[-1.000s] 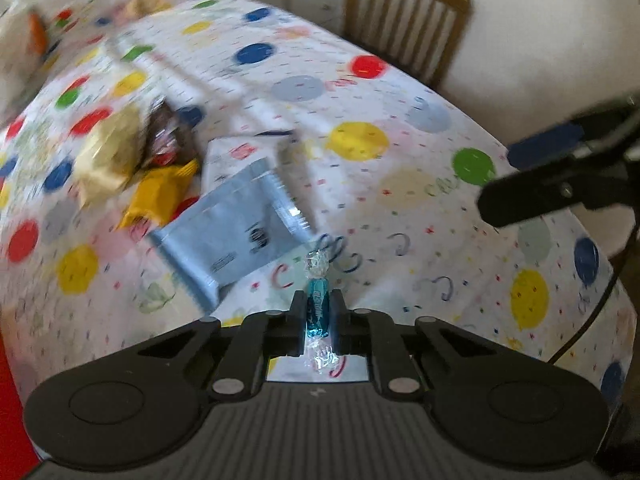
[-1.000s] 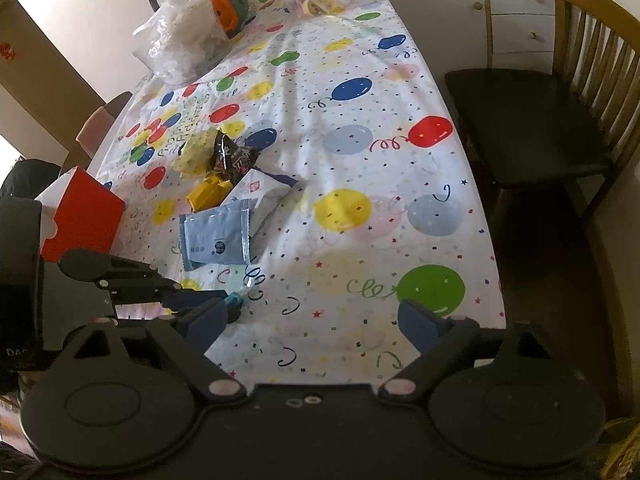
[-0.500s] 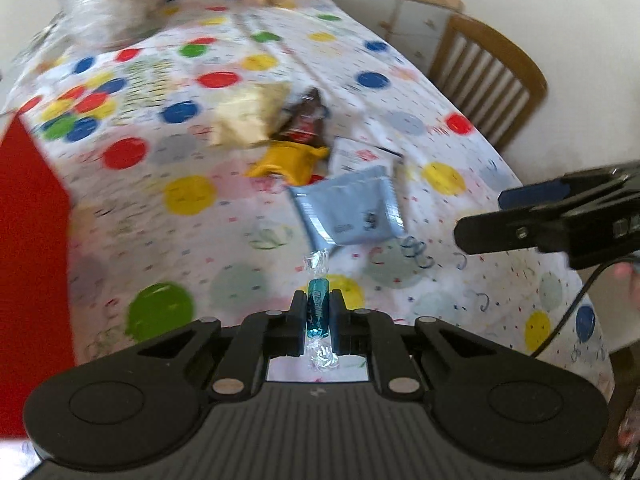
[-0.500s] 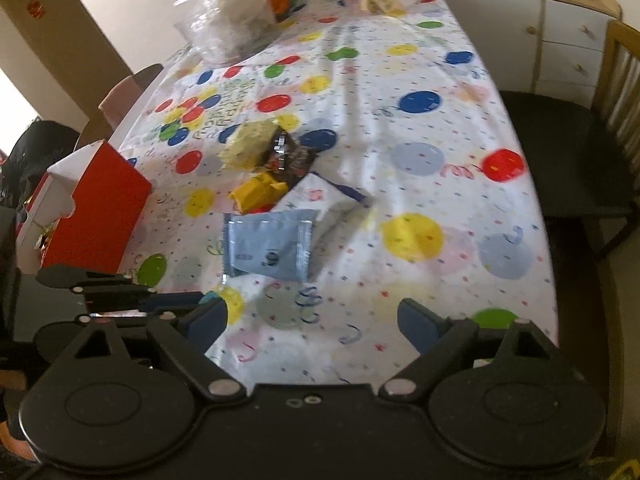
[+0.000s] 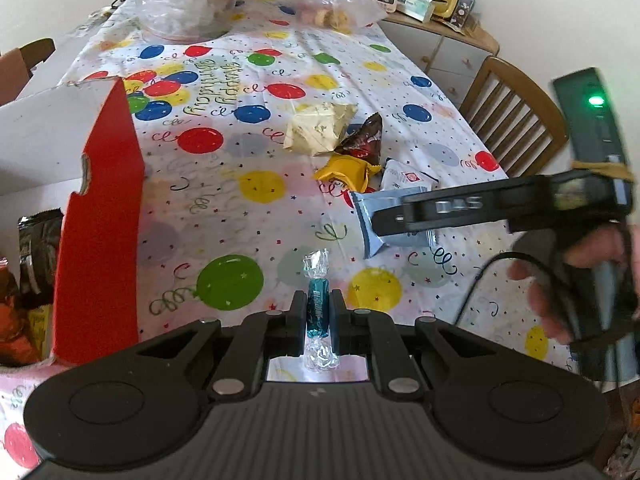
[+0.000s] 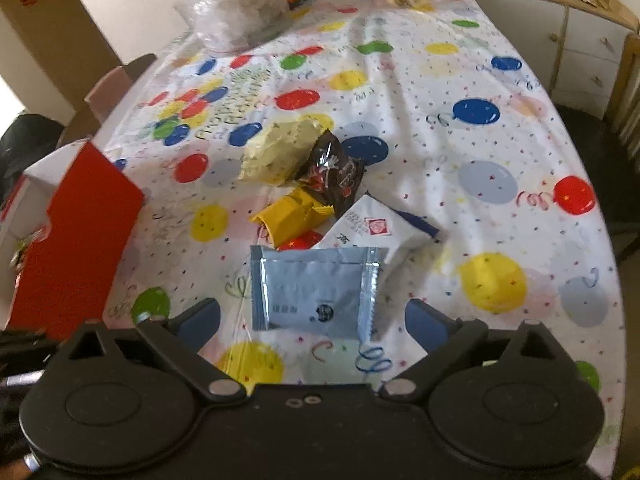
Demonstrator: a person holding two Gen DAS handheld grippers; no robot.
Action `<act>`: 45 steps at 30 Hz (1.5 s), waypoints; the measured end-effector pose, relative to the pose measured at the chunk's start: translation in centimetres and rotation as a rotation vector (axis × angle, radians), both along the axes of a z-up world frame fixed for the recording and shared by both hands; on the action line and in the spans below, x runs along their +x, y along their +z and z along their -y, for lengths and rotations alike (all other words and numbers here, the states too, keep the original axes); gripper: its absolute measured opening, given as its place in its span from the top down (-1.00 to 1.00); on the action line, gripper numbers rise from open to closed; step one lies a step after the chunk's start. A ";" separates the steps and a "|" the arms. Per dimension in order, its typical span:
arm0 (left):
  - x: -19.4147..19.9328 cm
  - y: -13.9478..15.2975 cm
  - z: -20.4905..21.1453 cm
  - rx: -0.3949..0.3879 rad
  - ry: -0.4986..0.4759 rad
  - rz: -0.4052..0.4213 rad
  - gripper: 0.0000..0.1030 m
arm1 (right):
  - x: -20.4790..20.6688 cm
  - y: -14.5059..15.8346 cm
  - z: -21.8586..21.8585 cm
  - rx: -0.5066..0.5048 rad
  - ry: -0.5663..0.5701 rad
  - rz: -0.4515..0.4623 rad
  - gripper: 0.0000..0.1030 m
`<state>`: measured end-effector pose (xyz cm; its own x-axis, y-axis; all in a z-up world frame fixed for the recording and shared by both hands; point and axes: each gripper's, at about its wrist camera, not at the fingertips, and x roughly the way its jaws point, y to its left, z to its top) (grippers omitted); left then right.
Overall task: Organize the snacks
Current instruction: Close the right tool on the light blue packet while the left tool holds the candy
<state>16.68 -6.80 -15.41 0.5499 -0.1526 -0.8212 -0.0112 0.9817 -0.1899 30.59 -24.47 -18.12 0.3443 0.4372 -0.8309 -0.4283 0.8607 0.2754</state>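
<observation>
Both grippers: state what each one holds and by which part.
Left gripper pinches a teal wrapped candy by its middle, twisted ends free. Right gripper holds nothing, its jaws opening above the pale blue packet.

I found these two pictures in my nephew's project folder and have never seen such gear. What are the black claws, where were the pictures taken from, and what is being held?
There is no robot here: a person holds a two-finger gripper in each hand, each carrying a wide-angle camera looking along its fingers.

One picture is from the left gripper, shut on a teal wrapped candy. A red box stands open beside it, with snacks inside.

The other is from the right gripper. Its jaws are opening above a pale blue packet, not touching it.

On the balloon tablecloth also lie yellow, dark brown, cream and white snack packs.
</observation>
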 end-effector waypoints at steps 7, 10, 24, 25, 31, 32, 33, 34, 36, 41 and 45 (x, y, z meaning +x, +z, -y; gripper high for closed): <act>-0.8 -0.2 -0.7 -0.005 0.015 -0.005 0.79 | 0.3 -1.8 -2.5 -0.083 -0.048 0.003 -0.93; -1.0 -0.2 -0.9 -0.007 0.019 -0.004 0.79 | 0.4 -2.4 -3.1 -0.113 -0.058 0.009 -0.92; -1.6 -0.1 -1.5 -0.028 0.012 0.001 0.79 | -0.7 -2.7 -4.3 -0.221 -0.046 0.098 -0.39; -1.6 -0.1 -1.5 -0.029 0.011 0.002 0.79 | -0.8 -2.6 -4.2 -0.218 -0.046 0.097 -0.35; -2.0 0.3 -2.0 -0.039 0.002 0.015 0.79 | -1.4 -1.9 -3.2 -0.191 -0.070 0.079 -0.10; -2.1 0.4 -2.0 -0.040 0.001 0.018 0.79 | -1.6 -1.9 -3.1 -0.186 -0.072 0.073 -0.05; -2.2 0.6 -2.1 -0.042 -0.002 0.021 0.79 | -1.7 -1.8 -3.0 -0.185 -0.075 0.069 -0.03; -2.3 0.7 -2.2 -0.044 -0.004 0.024 0.79 | -2.0 -1.6 -2.8 -0.183 -0.078 0.068 -0.01; -2.4 1.0 -2.4 -0.049 -0.008 0.031 0.79 | -2.4 -1.1 -2.5 -0.173 -0.085 0.071 0.00; -2.9 2.0 -3.1 -0.061 -0.019 0.055 0.79 | -3.8 0.9 -2.3 -0.143 -0.090 0.078 0.02; -3.4 3.1 -4.1 -0.065 -0.021 0.076 0.79 | -5.2 2.9 -2.7 -0.122 -0.072 0.092 0.02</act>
